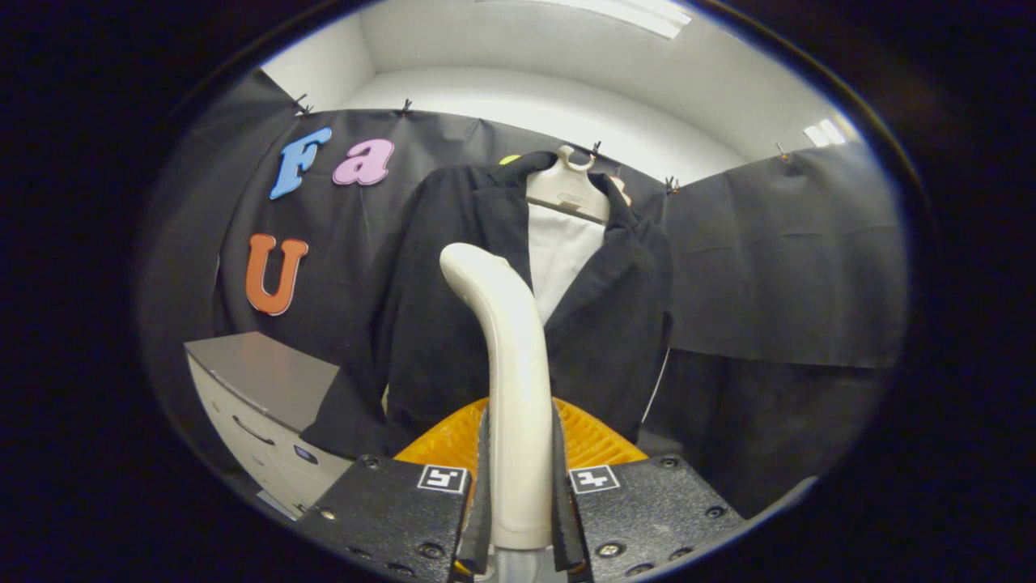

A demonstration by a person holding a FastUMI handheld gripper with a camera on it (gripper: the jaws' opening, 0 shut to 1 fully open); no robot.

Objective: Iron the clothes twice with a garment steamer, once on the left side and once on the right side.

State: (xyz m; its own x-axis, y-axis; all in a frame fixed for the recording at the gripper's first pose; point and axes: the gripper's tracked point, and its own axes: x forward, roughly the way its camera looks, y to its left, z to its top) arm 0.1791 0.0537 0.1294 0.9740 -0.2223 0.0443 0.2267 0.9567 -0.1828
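Two fingers of the tongs (pixel 520 486) clamp the garment steamer (pixel 510 380) handle upright between them; the dark jacket (pixel 453 324) hangs on a hanger (pixel 571 190) just beyond, cabinet (pixel 259 397) at left.

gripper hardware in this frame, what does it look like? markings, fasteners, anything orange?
The gripper shows two blocky black finger carriers with a matte, textured surface and round screw heads. Each carries a small square black-and-white fiducial marker on its inner top corner. The fingers are thin upright strips. An orange ribbed part fans out behind them. No cables or sleeve visible.
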